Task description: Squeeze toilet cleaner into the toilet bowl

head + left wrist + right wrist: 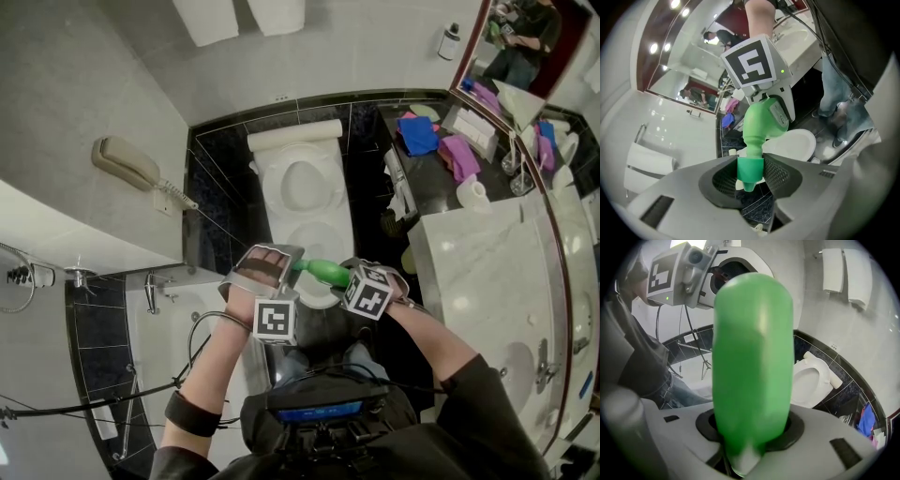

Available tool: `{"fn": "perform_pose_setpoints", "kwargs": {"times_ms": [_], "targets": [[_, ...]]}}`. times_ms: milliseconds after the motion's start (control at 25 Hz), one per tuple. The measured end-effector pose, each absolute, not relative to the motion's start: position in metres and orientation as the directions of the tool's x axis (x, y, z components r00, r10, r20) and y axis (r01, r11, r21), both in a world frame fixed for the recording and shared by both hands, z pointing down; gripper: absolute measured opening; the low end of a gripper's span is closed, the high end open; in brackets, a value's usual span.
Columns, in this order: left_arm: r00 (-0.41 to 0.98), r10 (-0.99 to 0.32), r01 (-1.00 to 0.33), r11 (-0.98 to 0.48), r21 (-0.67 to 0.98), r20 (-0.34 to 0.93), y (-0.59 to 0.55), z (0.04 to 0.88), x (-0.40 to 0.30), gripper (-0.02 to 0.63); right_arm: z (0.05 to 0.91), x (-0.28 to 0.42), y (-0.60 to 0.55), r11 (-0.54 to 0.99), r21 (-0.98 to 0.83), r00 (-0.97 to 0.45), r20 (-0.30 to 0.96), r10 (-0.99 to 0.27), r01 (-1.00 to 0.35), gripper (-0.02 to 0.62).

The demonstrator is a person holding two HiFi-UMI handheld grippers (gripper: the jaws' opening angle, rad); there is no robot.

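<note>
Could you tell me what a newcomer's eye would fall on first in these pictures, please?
The bright green bottle stands out at once, held in the middle of the head view between the two grippers. The right gripper is shut on its body and the left gripper is shut on its cap. Just beyond it, the white toilet sits against black tiles.
</note>
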State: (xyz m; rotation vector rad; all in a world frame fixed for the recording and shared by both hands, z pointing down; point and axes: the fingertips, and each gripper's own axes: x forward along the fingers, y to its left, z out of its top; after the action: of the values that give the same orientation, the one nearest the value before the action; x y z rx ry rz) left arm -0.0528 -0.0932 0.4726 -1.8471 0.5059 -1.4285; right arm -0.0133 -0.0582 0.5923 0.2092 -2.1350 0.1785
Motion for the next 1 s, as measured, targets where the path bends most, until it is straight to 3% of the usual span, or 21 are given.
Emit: {"fn": "perform_pose_setpoints", "kwargs": {"times_ms": [400,720,1000], "targets": [[0.262,-0.705,0.008,-0.682,-0.732,0.660,-0.098,0.484,-0.082,0.150,0.592,-0.007,-0.056,0.965,-0.060,-0.570,0.816,-0.099,-0.254,0.187],[0.321,-0.719,-0.327,-0.695,-0.640,0.616,-0.093,0.490,-0.094,0.150,0.583,0.003,-0.066,0.929,-0.066,-0.594,0.785,-0.177,-0.364,0.189],[0.359,-0.751,-0.665,-0.623,-0.413,0.555,-0.085,0.489,-0.112,0.150,0.584,0.013,-0.067,0.889,-0.082,-0.613,0.753,-0.241,-0.451,0.189]]}}
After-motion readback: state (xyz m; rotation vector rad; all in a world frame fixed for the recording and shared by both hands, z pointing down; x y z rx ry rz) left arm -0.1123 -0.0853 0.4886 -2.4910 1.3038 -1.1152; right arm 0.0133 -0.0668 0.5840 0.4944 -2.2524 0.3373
